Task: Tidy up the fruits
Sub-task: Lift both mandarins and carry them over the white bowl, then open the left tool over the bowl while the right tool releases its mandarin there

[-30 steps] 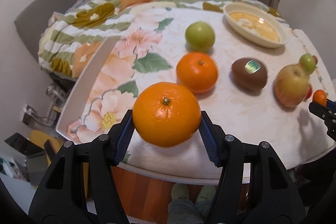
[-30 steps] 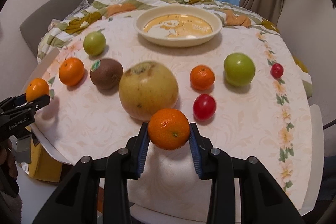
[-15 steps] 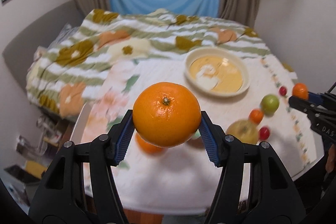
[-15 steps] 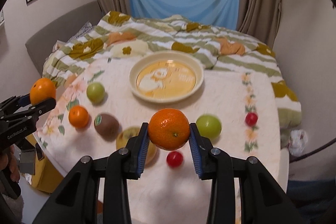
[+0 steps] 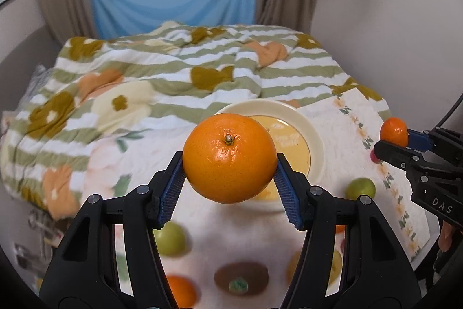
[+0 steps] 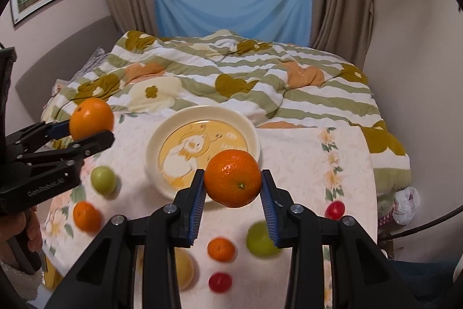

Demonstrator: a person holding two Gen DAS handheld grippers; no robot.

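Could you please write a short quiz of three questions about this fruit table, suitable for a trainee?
1. True or false: the cream round plate already holds fruit.
2. What does the left gripper hold?
A. large orange
B. brown kiwi
C. red tomato
3. Fill in: the right gripper is shut on a small ____.

Key: 1 false; 2 A; 3 mandarin.

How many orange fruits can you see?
4: one in the left gripper, one in the right gripper, two lying on the tablecloth. The grippers may hide others.
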